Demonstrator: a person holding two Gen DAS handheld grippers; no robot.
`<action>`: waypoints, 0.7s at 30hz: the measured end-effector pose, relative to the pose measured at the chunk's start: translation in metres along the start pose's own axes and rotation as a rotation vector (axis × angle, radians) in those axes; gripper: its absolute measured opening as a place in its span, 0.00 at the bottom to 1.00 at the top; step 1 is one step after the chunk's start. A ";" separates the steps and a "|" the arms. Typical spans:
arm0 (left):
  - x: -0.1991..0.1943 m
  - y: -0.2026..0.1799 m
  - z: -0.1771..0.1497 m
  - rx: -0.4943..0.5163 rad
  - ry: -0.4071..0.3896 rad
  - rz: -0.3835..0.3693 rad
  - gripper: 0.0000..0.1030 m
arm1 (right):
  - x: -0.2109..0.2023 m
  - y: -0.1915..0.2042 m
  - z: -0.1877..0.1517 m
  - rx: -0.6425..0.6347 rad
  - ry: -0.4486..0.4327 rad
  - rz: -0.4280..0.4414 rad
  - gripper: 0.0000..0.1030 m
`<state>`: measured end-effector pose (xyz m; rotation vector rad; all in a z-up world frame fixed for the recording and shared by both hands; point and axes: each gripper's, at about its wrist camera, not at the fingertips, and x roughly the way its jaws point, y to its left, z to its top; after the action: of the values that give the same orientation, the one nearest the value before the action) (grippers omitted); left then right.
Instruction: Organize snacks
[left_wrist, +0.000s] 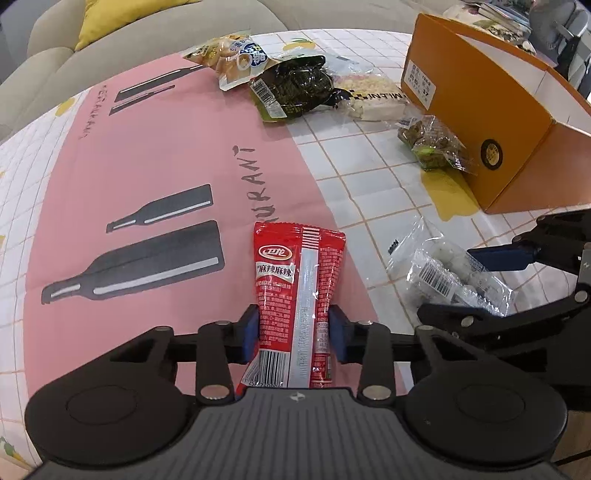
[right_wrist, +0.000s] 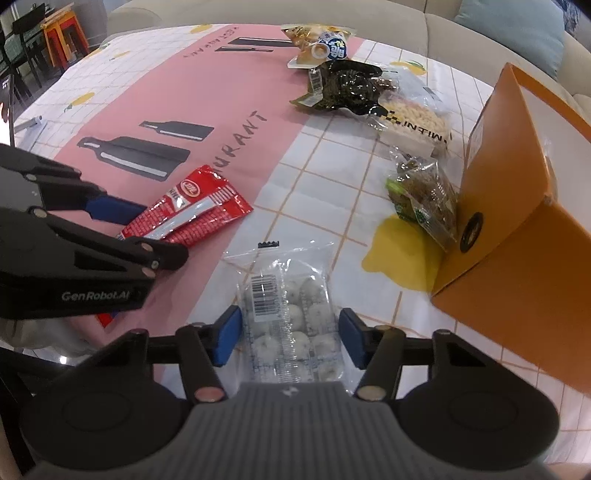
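Note:
A red snack packet (left_wrist: 295, 291) lies on the pink mat, and my left gripper (left_wrist: 293, 332) is shut on its lower half, a blue pad pressed on each side. The right wrist view shows the same red snack packet (right_wrist: 192, 214) held in the left gripper (right_wrist: 147, 229). A clear pack of round white sweets (right_wrist: 290, 317) lies on the tiled cloth between the pads of my right gripper (right_wrist: 290, 338), which meet its edges. The same clear pack (left_wrist: 454, 277) and right gripper (left_wrist: 476, 284) show at the right of the left wrist view.
An open orange box (left_wrist: 491, 122) stands at the right. Against it leans a green-labelled bag (left_wrist: 432, 144). At the far side lie a yellow-white bag (left_wrist: 229, 55), a dark seaweed bag (left_wrist: 295, 88) and a pale cracker pack (left_wrist: 373, 96). A sofa is beyond.

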<state>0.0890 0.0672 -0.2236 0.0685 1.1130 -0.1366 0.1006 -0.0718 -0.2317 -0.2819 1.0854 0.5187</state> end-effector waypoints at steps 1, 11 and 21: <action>-0.001 0.001 0.000 -0.014 0.002 -0.007 0.39 | -0.001 -0.002 0.000 0.012 -0.004 0.005 0.51; -0.043 0.001 0.020 -0.093 -0.069 -0.065 0.38 | -0.034 -0.028 0.000 0.197 -0.079 0.077 0.50; -0.100 -0.027 0.070 -0.129 -0.146 -0.216 0.38 | -0.118 -0.076 0.002 0.317 -0.195 0.063 0.50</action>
<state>0.1043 0.0392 -0.1025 -0.1751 0.9787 -0.2581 0.1001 -0.1662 -0.1279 0.0803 0.9715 0.4129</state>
